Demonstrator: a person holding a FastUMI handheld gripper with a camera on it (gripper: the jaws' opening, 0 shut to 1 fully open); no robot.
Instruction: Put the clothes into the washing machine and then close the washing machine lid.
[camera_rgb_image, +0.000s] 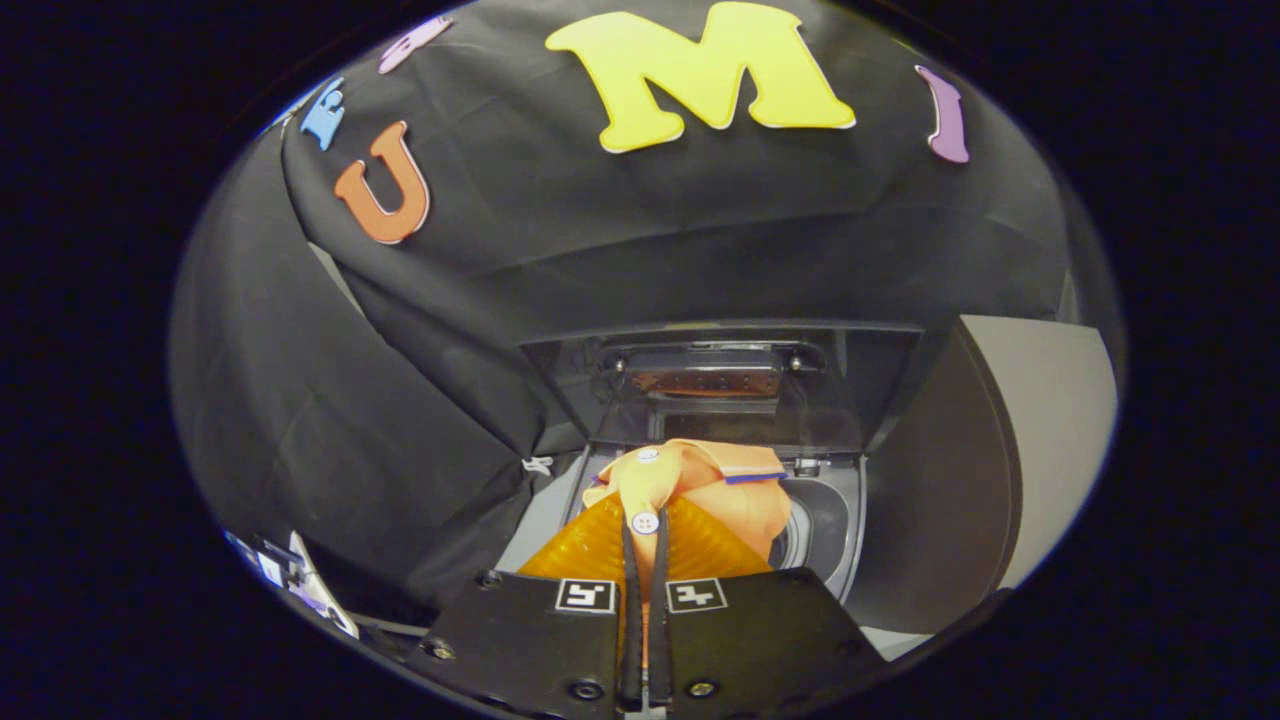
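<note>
An orange shirt (700, 490) with white buttons and a collar hangs pinched between my two fingers, with the gripper (645, 540) shut on its button placket. The cloth bunches just ahead of the fingertips, above the washing machine's opening. Behind and below the shirt lies the round drum (825, 530) of the washing machine. The dark see-through lid (720, 380) stands raised upright at the back of the opening.
The machine's grey top (545, 510) runs along the left of the opening. A grey and dark panel (1000, 440) stands to the right. Black cloth walls close in behind and to the left.
</note>
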